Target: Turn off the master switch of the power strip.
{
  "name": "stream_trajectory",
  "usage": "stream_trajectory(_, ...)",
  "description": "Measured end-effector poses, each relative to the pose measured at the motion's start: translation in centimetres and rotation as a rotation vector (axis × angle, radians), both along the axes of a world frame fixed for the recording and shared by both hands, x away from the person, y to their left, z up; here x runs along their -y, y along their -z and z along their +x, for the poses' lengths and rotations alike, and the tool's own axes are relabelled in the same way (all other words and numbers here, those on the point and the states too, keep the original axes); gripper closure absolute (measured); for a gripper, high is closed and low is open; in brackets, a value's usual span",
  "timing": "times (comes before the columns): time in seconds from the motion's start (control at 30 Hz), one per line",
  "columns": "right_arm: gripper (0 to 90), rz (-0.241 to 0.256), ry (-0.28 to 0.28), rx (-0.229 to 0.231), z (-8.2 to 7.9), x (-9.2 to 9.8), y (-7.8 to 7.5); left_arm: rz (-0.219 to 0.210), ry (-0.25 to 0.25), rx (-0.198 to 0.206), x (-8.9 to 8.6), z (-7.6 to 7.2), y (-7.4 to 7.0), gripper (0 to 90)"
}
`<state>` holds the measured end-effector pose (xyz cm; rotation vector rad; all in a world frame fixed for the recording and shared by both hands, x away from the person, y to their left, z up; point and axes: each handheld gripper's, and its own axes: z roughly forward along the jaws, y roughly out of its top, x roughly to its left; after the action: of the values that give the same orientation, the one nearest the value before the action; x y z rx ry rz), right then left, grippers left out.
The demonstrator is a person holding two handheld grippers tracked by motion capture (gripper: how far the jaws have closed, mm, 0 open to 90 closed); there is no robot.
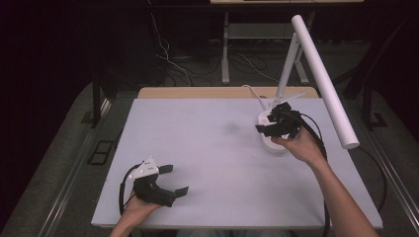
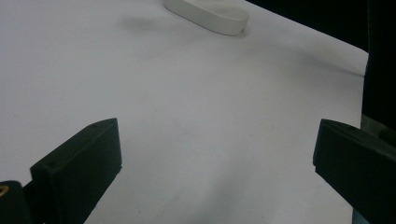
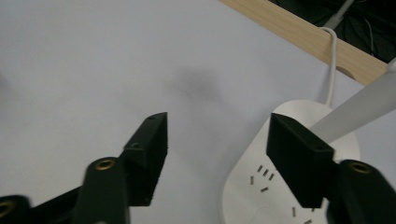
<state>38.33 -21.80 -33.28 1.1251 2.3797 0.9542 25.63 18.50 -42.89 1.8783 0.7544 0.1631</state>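
One desk lamp on my worktop [image 1: 197, 148]: white oval base [image 1: 271, 143] near the far right corner, a slim white stem [image 1: 286, 64] rising from it, and a long white tube head [image 1: 323, 79] slanting out past the right edge. In the right gripper view I noted small grey marks on the base top [image 3: 280, 186] and one white cord [image 3: 332, 65] running off over the wooden far edge [image 3: 303, 35].

Two grippers. My right gripper [image 1: 276, 123] hung just over the base, its jaws parted moderately, holding nothing; one jaw stood above the base, the other above bare worktop. My left gripper [image 1: 174, 180] sat near the near left corner, jaws spread wide, empty, well apart from the lamp; its own view showed the base [image 2: 210, 16] far off.

One faint grey smudge [image 1: 230, 129] marked the sheet left of the base.
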Motion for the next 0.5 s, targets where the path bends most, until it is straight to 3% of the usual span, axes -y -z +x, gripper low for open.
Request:
stream_trajectory(0.13,12.0,0.040,-0.025,-0.011,-1.4,0.6,0.0,0.000,-0.002,0.000,0.0,0.0,0.0,0.0)
stream_trajectory(0.2,10.0,0.056,-0.041,-0.004,-2.2,0.9,0.1,0.000,-0.002,0.000,0.0,0.0,0.0,0.0)
stream_trajectory(0.27,0.0,0.063,-0.041,-0.009,-3.0,1.2,0.2,0.000,-0.002,0.000,0.0,0.0,0.0,0.0)
stream_trajectory(0.5,0.0,0.128,-0.022,-0.008,-5.3,2.4,0.6,0.000,-0.002,0.002,0.0,-0.1,0.0,0.0)
